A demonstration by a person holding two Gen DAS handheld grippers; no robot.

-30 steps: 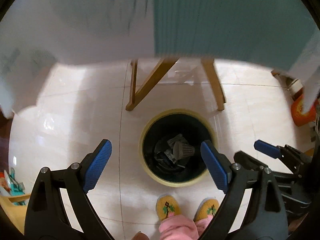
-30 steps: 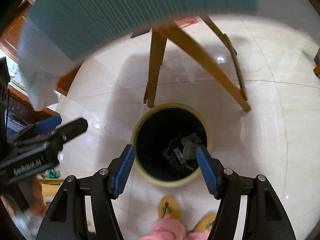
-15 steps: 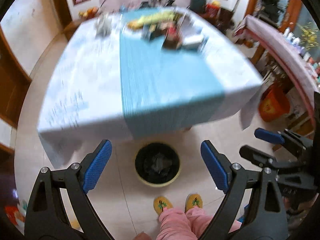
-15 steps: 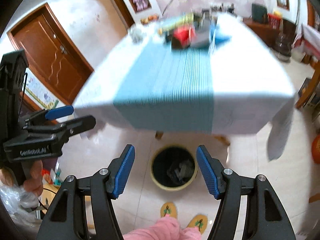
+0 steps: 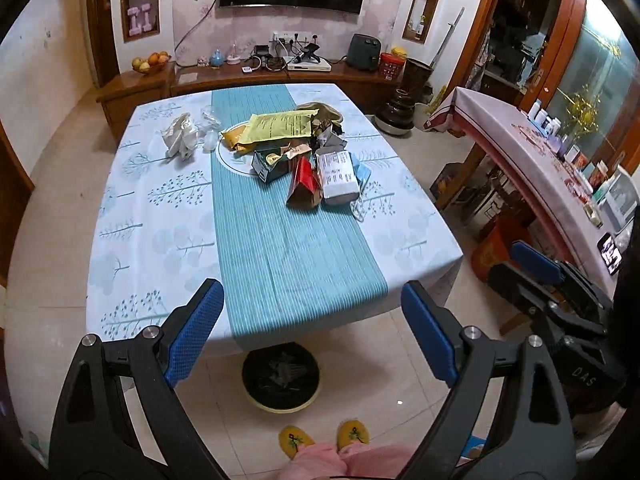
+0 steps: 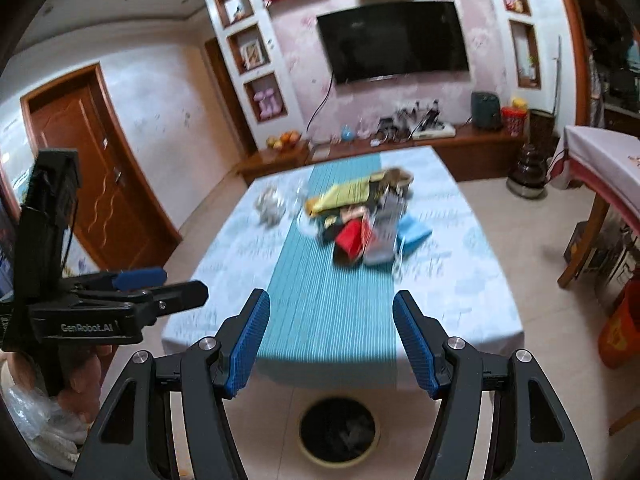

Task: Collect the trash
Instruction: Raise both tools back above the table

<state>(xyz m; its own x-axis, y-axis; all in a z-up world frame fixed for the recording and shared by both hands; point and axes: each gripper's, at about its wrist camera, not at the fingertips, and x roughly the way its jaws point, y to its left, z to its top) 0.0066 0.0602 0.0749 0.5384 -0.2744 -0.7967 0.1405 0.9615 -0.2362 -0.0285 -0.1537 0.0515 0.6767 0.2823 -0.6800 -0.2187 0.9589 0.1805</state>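
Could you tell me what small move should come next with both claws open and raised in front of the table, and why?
Probably reach the right claw forward toward the red paper carton, the nearest piece in the trash pile on the teal striped table runner. Both claws are open and hold nothing; the left claw is too. The round black yellow-rimmed bin already holds scraps.

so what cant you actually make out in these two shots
- Trash pile on the table: motion-blurred in the right wrist view, so single items don't separate.
- Print on the yellow envelope: too small, left wrist view.
- Bin contents: dark, and its far rim is hidden under the tablecloth edge.
- The person: cut off at the bottom edge; only slippers show.
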